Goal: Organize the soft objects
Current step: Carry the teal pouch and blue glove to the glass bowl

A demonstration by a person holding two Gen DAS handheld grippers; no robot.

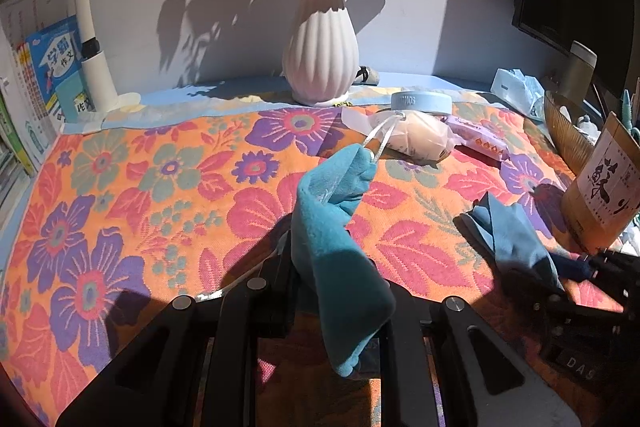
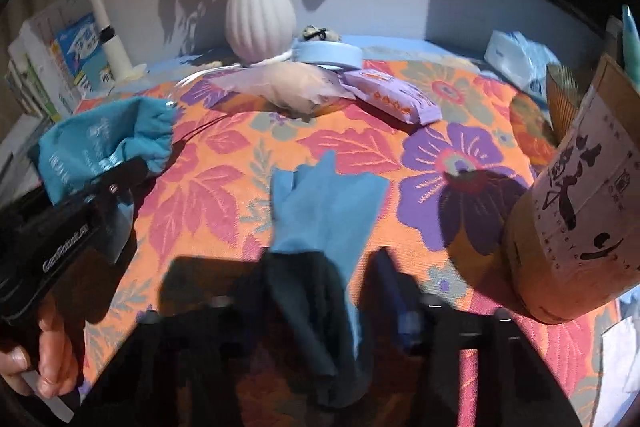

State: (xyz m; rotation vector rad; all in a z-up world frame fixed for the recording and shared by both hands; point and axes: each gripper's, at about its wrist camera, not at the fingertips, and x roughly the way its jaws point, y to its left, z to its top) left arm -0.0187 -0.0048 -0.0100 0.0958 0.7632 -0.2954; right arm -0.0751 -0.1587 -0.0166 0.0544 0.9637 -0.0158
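Teal fabric fills the left wrist view closest in: the left gripper (image 1: pixel 320 291) is clenched on a teal drawstring pouch (image 1: pixel 336 227), holding it lifted off the surface with its gathered mouth and clear ribbon loop pointing away from the camera. From the right wrist view the same pouch (image 2: pixel 104 143) hangs at the left, printed with pale lettering, a person's hand (image 2: pixel 48 351) gripping the tool below it.

Lower down, the right gripper (image 2: pixel 320 291) has its jaws nearly together around the near end of a light blue cloth (image 2: pixel 320 203); this view is blurred and shadowed, so whether the pads truly pinch it I cannot tell. That cloth is thin, limp and creased, most of it lying spread on the floral towel (image 1: pixel 160 187) covering the surface.

Judging by this, the step in hand is picking up the cloth to stow it in the pouch. Next would call for a firm pinch, a lift, and the pouch mouth being opened to receive it.
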